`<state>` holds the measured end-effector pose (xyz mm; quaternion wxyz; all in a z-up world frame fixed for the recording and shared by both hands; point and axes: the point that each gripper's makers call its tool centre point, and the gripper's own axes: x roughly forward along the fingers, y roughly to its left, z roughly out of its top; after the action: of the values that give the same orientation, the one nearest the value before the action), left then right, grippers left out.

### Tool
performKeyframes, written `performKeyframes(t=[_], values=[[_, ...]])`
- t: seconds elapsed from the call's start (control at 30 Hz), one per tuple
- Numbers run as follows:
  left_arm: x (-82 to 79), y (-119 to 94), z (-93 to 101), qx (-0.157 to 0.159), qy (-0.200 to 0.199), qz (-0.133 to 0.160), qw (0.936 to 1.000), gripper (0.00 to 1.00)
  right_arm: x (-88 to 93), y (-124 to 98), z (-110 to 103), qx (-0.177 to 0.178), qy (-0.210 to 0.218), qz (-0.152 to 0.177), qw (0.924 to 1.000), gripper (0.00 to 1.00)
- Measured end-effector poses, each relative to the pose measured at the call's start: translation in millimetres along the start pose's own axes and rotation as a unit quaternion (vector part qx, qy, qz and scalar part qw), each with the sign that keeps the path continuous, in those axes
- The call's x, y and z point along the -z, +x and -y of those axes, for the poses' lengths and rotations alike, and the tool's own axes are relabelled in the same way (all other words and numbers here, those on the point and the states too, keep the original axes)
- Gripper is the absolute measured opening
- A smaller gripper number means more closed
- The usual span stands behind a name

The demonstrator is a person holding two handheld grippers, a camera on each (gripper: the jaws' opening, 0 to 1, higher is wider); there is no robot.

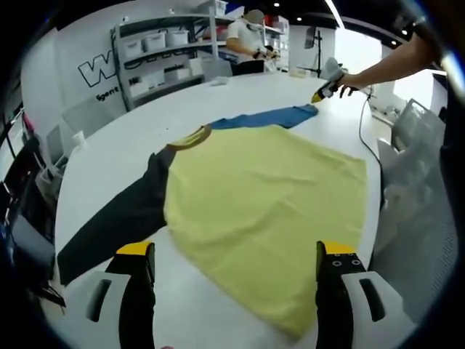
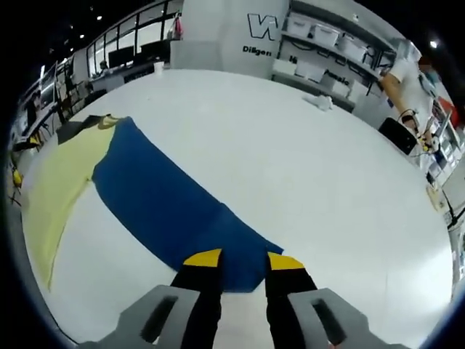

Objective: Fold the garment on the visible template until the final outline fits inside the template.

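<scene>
Two grippers are in play over a broad white surface (image 1: 131, 138). In the left gripper view, the left gripper (image 1: 236, 251) hangs with its yellow-tipped jaws spread wide apart, nothing between them. Straight ahead of those jaws lies the garment (image 1: 269, 203), its yellow body flat on the surface, the near corner reaching down between the jaws, closer to the right-hand one. A black sleeve (image 1: 123, 218) runs out past the left jaw, a tan collar (image 1: 190, 137) sits at the far edge of the yellow, and beyond it a blue sleeve (image 1: 265, 118) stretches away. Out at the blue sleeve's far tip, the right gripper (image 1: 321, 93) meets the cloth, held by a person's hand (image 1: 350, 81).

Over in the right gripper view, the right gripper (image 2: 243, 259) has its jaws close together at the end of that blue sleeve (image 2: 167, 203). The cloth's edge lies under and between the tips, but whether they pinch it I cannot tell. The yellow body (image 2: 62, 182) lies far ahead, to the left of the jaws. Shelving (image 2: 327, 51) with bins lines the far wall, and a person (image 2: 407, 80) stands beside it.
</scene>
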<state>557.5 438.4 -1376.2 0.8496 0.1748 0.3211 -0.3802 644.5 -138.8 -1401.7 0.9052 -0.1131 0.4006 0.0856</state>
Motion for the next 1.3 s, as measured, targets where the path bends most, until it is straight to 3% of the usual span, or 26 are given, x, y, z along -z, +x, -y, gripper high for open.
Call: performKeyframes(t=[0.47,0.83,1.3], values=[[-4.4,1.7,-23.1,-0.019,-0.01,0.015,0.9997,0.94,-40.2,-8.4,-34.6,-0.042,-0.023,0.057,0.9972,0.41],[-9.5,5.4,-37.6,-0.026,-0.015,0.022,0.9993,0.94,-60.8,-18.9,-65.8,-0.07,-0.057,0.084,0.9924,0.45],[-27.6,12.6,-57.3,-0.032,-0.023,0.039,0.9985,0.95,-94.2,-30.8,-105.0,-0.109,-0.095,0.117,0.9825,0.49]])
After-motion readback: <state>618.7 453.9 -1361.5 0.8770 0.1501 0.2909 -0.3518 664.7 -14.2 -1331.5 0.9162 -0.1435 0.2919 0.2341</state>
